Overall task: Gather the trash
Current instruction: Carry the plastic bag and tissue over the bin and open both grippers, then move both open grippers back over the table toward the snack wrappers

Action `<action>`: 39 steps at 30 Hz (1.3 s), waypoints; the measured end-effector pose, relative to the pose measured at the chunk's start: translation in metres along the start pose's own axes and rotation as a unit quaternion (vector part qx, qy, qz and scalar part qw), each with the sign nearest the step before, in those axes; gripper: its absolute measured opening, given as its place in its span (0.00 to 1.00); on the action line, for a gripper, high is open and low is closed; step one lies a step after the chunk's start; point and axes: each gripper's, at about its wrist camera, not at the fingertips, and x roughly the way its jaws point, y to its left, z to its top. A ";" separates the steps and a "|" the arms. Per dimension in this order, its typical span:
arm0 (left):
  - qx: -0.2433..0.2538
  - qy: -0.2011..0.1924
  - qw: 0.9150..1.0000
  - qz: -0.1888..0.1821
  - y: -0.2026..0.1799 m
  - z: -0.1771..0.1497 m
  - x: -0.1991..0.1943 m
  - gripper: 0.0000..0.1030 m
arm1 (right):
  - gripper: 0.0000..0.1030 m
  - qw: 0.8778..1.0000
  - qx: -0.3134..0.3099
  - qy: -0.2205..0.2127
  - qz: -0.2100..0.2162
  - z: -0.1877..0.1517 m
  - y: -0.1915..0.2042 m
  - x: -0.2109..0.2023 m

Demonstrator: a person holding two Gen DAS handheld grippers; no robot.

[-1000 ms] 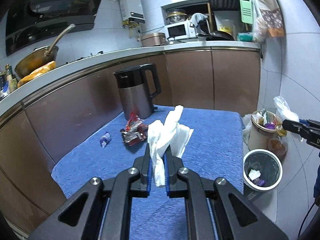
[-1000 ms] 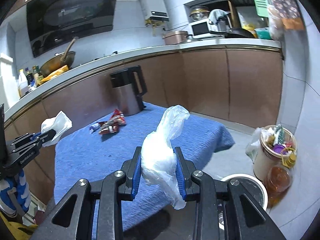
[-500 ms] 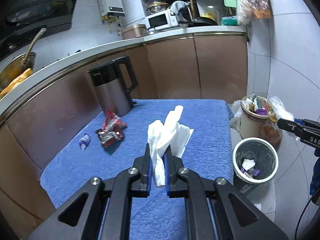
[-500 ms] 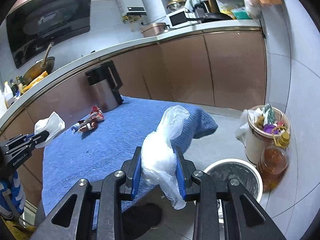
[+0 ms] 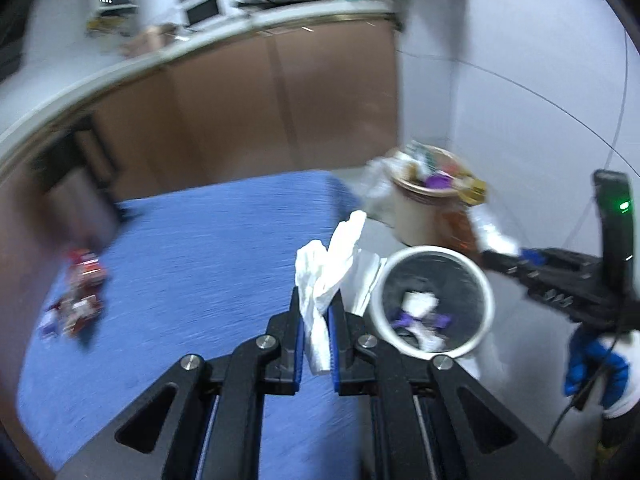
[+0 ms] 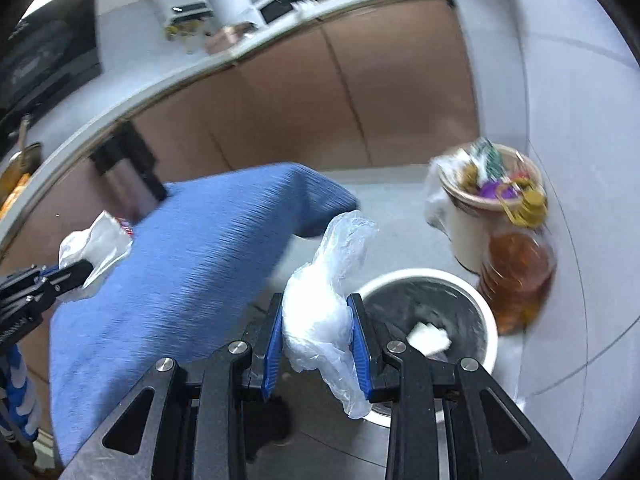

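Now carrying two pieces toward the round white-rimmed waste bin (image 5: 434, 300) on the floor beside the blue-clothed desk (image 5: 200, 264): left tongs (image 5: 316, 334) pinching a crumpled white paper tissue (image 5: 328, 276), right tongs (image 6: 316, 344) clamping a clear crinkled plastic bag (image 6: 320, 312), both hanging near the rim, neither dropped yet. Already holding some scraps inside the bin. Still lying on the desk, red snack wrappers (image 5: 82, 296) waiting for collection.
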 end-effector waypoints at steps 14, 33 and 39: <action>0.009 0.122 0.980 -0.155 -0.079 0.034 0.157 0.20 | 0.43 0.991 0.049 0.098 -0.076 -0.026 -0.080 0.090; -0.037 0.018 0.999 -0.033 -0.027 0.031 0.076 0.44 | 0.58 0.996 0.017 0.047 -0.080 -0.011 -0.040 0.045; -0.052 -0.007 0.998 0.034 0.016 0.010 0.027 0.44 | 0.59 0.999 -0.030 0.009 -0.041 0.007 0.020 0.019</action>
